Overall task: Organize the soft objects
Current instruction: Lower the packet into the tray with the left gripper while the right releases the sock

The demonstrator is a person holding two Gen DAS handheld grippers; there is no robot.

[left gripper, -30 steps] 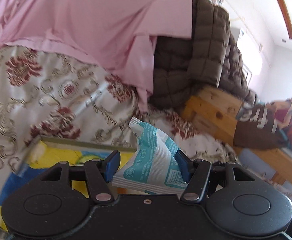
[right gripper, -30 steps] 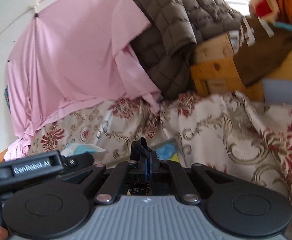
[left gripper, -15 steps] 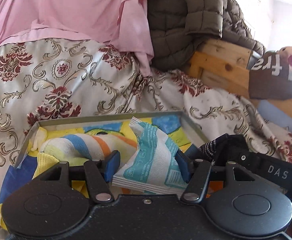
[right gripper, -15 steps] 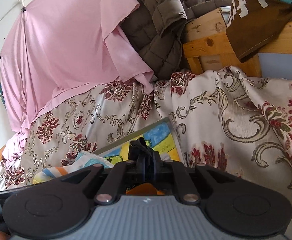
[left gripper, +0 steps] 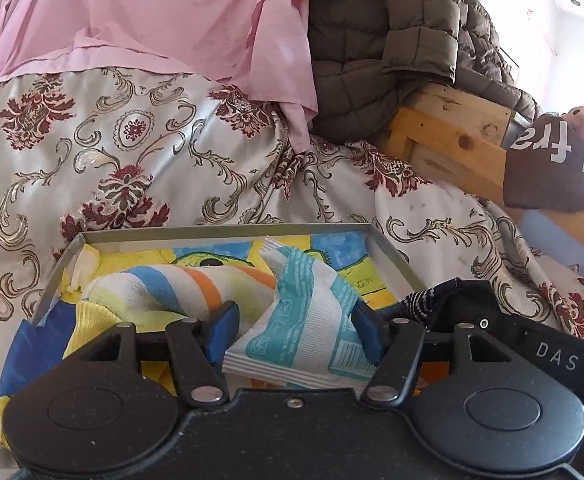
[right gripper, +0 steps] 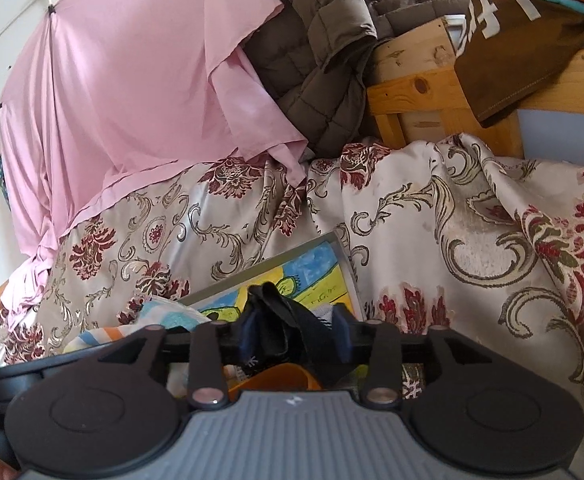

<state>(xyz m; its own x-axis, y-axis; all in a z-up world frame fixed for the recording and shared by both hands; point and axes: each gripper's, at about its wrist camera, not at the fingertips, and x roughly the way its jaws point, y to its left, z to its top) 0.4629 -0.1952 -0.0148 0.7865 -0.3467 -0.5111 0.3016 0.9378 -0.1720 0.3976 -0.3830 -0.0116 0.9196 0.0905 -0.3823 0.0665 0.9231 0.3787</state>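
My left gripper (left gripper: pixel 295 334) is shut on a teal-and-white tissue packet (left gripper: pixel 305 320), held just above a grey box (left gripper: pixel 220 234) with a bright cartoon lining. A striped rolled towel (left gripper: pixel 180 288) and a yellow cloth (left gripper: pixel 92 318) lie in the box. My right gripper (right gripper: pixel 293 334) has its fingers parted, with a dark sock (right gripper: pixel 280 320) draped loosely between them over the box's right end (right gripper: pixel 343 264). The sock and the right gripper also show in the left wrist view (left gripper: pixel 435 304).
The box sits on a floral satin bedspread (left gripper: pixel 132 160). Behind are a pink sheet (left gripper: pixel 152 20), a brown quilted jacket (left gripper: pixel 371 60), a wooden bed frame (left gripper: pixel 451 148) and a brown printed garment (left gripper: pixel 551 172).
Both grippers moved down over the box, which came fully into view. The right gripper's fingers spread apart from around the sock. The left gripper kept hold of the packet.
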